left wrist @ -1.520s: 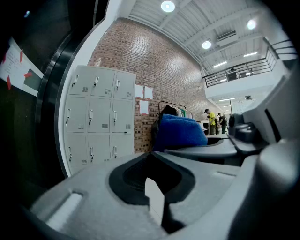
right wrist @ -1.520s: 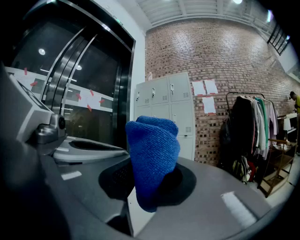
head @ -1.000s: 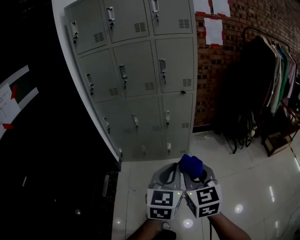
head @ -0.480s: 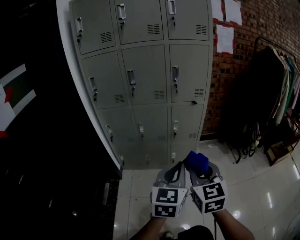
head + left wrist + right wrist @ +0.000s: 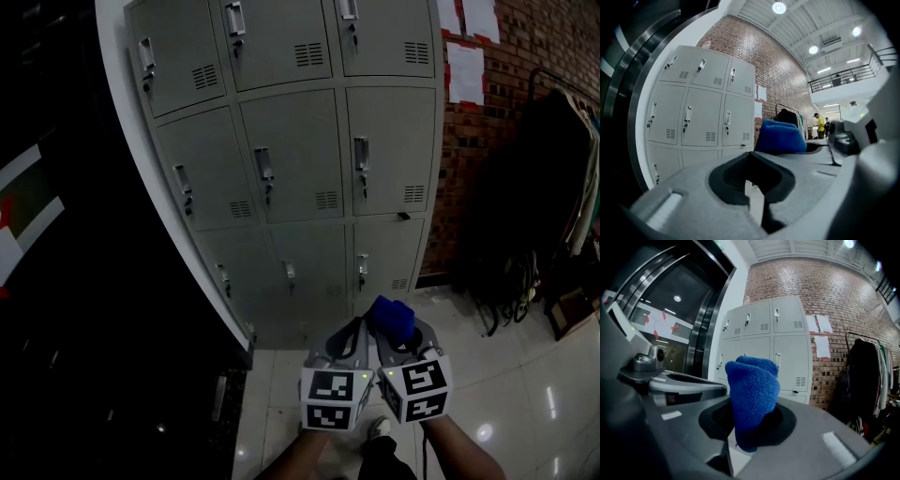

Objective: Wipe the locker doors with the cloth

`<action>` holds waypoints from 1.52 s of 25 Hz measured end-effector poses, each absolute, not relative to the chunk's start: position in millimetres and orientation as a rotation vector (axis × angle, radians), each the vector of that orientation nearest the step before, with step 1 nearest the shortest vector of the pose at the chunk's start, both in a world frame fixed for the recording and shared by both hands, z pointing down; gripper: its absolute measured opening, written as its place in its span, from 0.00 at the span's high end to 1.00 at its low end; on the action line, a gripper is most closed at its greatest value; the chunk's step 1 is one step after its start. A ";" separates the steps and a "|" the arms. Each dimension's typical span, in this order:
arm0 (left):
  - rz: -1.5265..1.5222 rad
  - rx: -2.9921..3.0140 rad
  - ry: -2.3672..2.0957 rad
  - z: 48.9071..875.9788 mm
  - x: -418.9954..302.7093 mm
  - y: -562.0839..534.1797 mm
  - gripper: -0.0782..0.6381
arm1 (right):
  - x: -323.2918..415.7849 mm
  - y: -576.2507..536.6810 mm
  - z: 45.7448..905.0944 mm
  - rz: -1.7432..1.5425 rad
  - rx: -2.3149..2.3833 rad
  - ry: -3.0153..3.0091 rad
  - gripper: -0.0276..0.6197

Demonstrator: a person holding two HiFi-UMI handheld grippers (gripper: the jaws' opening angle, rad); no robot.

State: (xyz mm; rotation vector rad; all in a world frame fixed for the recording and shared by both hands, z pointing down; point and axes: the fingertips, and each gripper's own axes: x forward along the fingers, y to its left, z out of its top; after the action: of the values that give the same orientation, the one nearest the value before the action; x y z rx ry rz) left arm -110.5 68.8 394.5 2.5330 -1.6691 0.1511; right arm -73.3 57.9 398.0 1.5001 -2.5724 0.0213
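A bank of grey lockers (image 5: 300, 159) stands ahead, its doors shut, each with a handle and a vent; it also shows as lockers (image 5: 701, 115) and lockers (image 5: 780, 341) in the gripper views. My right gripper (image 5: 394, 330) is shut on a bunched blue cloth (image 5: 390, 319), seen up close as the cloth (image 5: 753, 397) sticking up from the jaws. My left gripper (image 5: 345, 339) sits right beside it, shut with nothing in it (image 5: 752, 194). Both are held low, well short of the lockers.
A dark glass wall (image 5: 66, 309) runs along the left. To the right is a brick wall (image 5: 478, 122) with paper notices and a rack of hanging clothes (image 5: 548, 206). The tiled floor (image 5: 506, 394) is glossy. People stand far off (image 5: 819, 125).
The view has moved closer to the lockers and slightly left. Both grippers keep their pose side by side, the cloth still held in the right one.
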 end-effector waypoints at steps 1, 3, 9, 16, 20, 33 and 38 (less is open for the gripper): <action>0.147 2.526 -1.681 394.6 -111.2 56.3 0.89 | -73.4 45.8 398.7 0.020 1.493 -2.580 0.83; 0.143 2.518 -1.699 396.5 -109.4 30.5 0.89 | -71.0 18.4 401.5 0.015 1.484 -2.588 0.83; 0.173 2.494 -1.753 394.4 -96.4 -60.4 0.89 | -64.8 -76.5 396.3 -0.024 1.416 -2.625 0.83; 0.226 2.448 -1.822 392.9 -86.9 -143.7 0.89 | -61.8 -174.8 386.4 -0.055 1.346 -2.681 0.83; 0.244 2.407 -1.857 397.2 -93.6 -171.4 0.89 | -70.5 -216.1 388.9 -0.072 1.329 -2.693 0.83; 0.183 2.410 -1.802 405.4 -135.9 -261.3 0.89 | -108.2 -318.4 413.1 -0.072 1.355 -2.595 0.83; 0.200 2.492 -1.711 409.6 -140.4 -292.9 0.89 | -113.1 -345.2 422.9 -0.065 1.397 -2.530 0.83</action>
State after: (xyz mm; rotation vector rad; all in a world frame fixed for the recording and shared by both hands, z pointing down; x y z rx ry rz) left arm -140.4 -292.9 409.6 2.4924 -1.7105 0.2005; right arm -113.1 -345.2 422.9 1.3975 -2.5298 -0.0647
